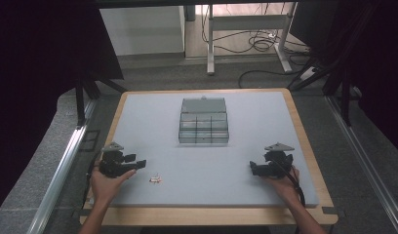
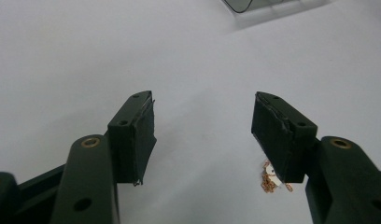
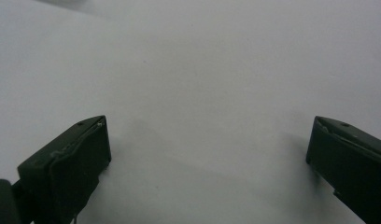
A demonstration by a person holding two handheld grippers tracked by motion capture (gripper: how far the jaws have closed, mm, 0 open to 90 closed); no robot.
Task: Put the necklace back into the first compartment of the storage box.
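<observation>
A clear plastic compartment box (image 1: 204, 122) with its lid raised stands at the middle of the grey mat (image 1: 246, 161). A small gold chain with a white tag (image 1: 156, 179) lies on the mat near the front left. My left gripper (image 1: 138, 164) rests on the mat just left of the chain, jaws open and empty. In the left gripper view the chain (image 2: 271, 178) peeks out beside the right jaw, and my left gripper (image 2: 202, 123) has bare mat between its pads. My right gripper (image 1: 253, 168) sits at the front right, open over bare mat (image 3: 207, 140).
The mat lies on a wooden tabletop (image 1: 304, 131) with metal rails (image 1: 65, 161) along both sides. A corner of the box (image 2: 240, 4) shows at the top of the left gripper view. Desk legs and cables (image 1: 255, 41) are on the floor behind.
</observation>
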